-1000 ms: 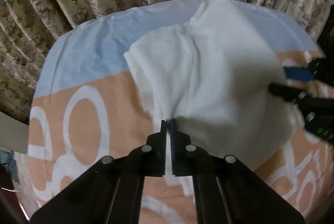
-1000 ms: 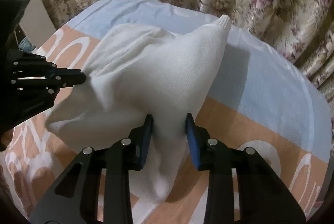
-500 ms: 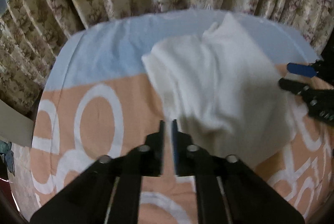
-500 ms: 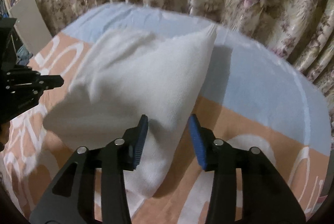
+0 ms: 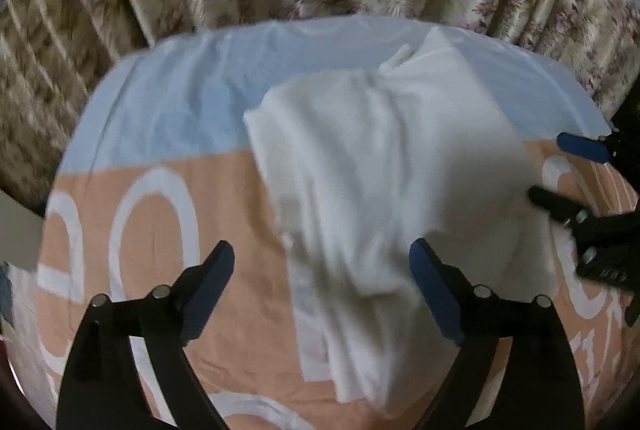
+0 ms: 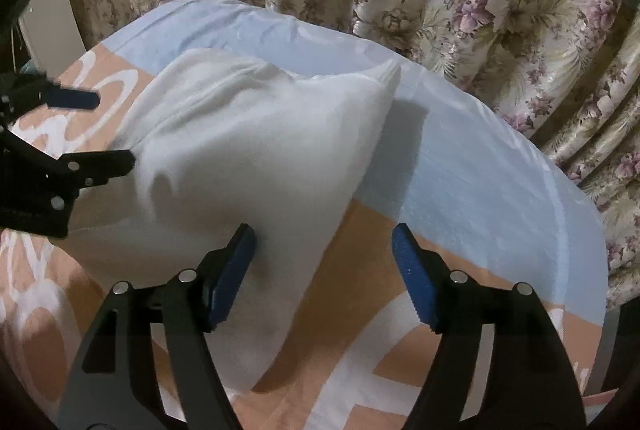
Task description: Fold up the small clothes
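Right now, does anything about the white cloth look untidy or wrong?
Yes. The white cloth lies bunched and wrinkled on the bed cover, with one corner sticking up. Both the left gripper and the right gripper are open, holding nothing.

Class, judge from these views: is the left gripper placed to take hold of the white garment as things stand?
Probably yes. The left gripper is open, the white garment lies between and just ahead of its fingers, and nothing blocks the way.

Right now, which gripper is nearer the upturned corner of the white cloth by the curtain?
Right, by a little. The right gripper sits open at the white cloth edge running up to that corner; the left gripper straddles the opposite near end, open.
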Demonstrator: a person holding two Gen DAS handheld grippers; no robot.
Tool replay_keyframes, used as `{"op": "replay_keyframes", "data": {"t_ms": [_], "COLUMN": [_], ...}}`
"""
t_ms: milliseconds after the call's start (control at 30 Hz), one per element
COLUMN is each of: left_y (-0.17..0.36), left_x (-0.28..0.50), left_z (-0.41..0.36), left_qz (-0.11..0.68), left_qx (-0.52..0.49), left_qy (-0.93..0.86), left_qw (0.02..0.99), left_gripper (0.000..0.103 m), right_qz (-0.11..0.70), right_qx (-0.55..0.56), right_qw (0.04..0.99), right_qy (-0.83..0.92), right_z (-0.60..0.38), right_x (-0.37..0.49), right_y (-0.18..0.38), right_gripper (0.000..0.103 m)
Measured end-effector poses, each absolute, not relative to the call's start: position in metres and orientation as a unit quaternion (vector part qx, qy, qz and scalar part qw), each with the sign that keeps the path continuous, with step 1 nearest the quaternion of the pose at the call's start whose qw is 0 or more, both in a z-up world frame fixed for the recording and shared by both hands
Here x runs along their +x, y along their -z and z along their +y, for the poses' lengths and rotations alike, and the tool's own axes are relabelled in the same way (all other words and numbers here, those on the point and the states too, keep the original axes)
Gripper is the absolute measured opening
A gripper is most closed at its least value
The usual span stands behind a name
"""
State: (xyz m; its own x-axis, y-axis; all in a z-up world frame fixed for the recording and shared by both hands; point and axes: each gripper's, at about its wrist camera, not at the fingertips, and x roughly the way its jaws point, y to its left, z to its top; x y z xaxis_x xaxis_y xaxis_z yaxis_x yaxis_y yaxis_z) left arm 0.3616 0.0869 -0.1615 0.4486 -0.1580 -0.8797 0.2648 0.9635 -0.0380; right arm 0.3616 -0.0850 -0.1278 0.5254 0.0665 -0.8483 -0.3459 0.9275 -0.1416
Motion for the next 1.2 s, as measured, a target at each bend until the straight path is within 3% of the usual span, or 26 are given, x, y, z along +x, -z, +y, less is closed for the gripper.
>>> {"op": "replay_keyframes", "data": {"t_ms": [533,867,1200], "left_y": [0.192,0.193,0.188], "left_x": [0.364,0.359,0.349], "left_z": [0.083,0.085,0.065], "left_qz": [0.545,0.542,0.541], "left_qx": [0.01,-0.01,0.031], "left_qy": [0.187,0.214,0.221], "left_qw": [0.817,0.813,0.811], "left_gripper": [0.09,0.096,0.095], "right_qz": [0.47,0.472,0.472], "right_qx": [-0.112,-0.106,-0.095], "right_qw": [0.868,0.868,0.869], "right_qy": [-0.113,-0.113,-0.117], "right_z": [-0.098,-0.1,-0.102], "right_x": [0.364,0.362,0.36], "right_y": [0.122,0.123,0.124], "right_gripper": [0.073,0.073,0.079]}}
